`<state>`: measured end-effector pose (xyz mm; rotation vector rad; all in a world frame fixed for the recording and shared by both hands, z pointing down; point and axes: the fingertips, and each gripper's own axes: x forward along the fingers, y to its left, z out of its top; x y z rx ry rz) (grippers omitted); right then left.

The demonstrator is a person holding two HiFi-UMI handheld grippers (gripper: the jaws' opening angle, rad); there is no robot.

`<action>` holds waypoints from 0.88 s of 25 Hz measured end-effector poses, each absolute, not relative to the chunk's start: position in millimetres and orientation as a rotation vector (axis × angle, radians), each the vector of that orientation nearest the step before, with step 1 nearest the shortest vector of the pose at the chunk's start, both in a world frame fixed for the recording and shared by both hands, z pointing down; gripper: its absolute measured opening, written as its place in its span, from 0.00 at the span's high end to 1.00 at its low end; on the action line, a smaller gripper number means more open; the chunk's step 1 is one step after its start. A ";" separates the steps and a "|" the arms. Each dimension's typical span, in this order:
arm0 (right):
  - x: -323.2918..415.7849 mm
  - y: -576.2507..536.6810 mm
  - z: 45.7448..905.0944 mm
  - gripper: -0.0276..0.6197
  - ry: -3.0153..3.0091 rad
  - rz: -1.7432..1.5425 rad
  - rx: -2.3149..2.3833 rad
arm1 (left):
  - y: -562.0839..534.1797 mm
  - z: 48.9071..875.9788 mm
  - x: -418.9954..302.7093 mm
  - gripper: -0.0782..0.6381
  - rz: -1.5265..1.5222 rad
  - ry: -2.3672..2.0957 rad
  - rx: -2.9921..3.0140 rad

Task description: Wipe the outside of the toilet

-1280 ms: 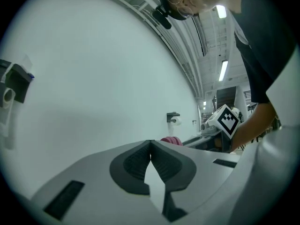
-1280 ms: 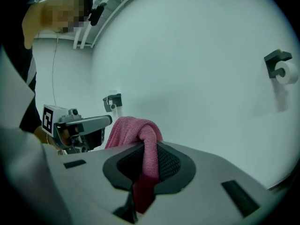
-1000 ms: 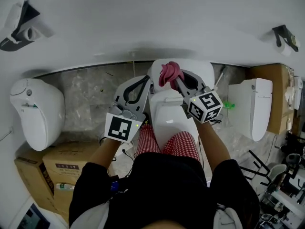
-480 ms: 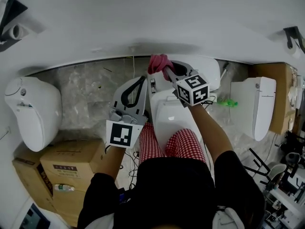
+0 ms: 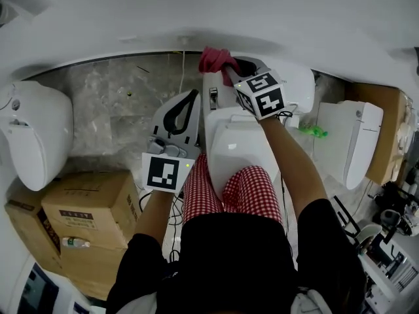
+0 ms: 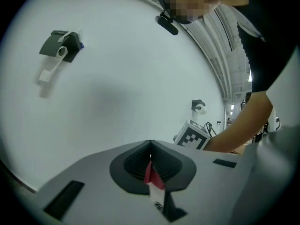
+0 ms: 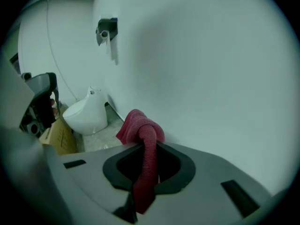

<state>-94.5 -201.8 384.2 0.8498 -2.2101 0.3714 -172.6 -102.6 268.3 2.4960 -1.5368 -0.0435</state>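
My right claw [image 7: 146, 150] is clamped on a red cloth [image 7: 140, 128]. The cloth runs through the gap between the jaws and bunches into a knot-like wad above the tips. In the head view, this claw [image 5: 229, 72] holds the cloth [image 5: 215, 60] at the rear left corner of the toilet [image 5: 232, 152], close against the white wall [image 5: 275, 12]. I cannot tell whether the cloth touches the tank.

My left claw [image 6: 150, 148] has its jaws closed together. A small red and white sliver shows at the seam; I cannot tell what it is. This claw [image 5: 192, 99] hangs beside the toilet's left flank, above the grey stone floor [image 5: 111, 116], pointing towards the wall.

The toilet stands between my legs with its lid down. A second toilet [image 5: 29, 136] stands on the floor to the left and a third [image 5: 347, 142] to the right. Cardboard boxes [image 5: 85, 208] sit at lower left. A paper holder [image 7: 107, 31] is fixed to the wall.
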 end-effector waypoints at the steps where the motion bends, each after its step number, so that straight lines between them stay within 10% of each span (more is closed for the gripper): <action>1: -96.1 -203.1 388.4 0.87 -2.185 0.317 0.823 | -102.3 271.9 -171.3 0.88 -0.059 -1.535 2.488; 22: -81.3 -214.7 425.4 0.87 -2.049 -0.004 0.667 | -76.3 329.3 -125.9 0.88 -0.060 -1.412 2.414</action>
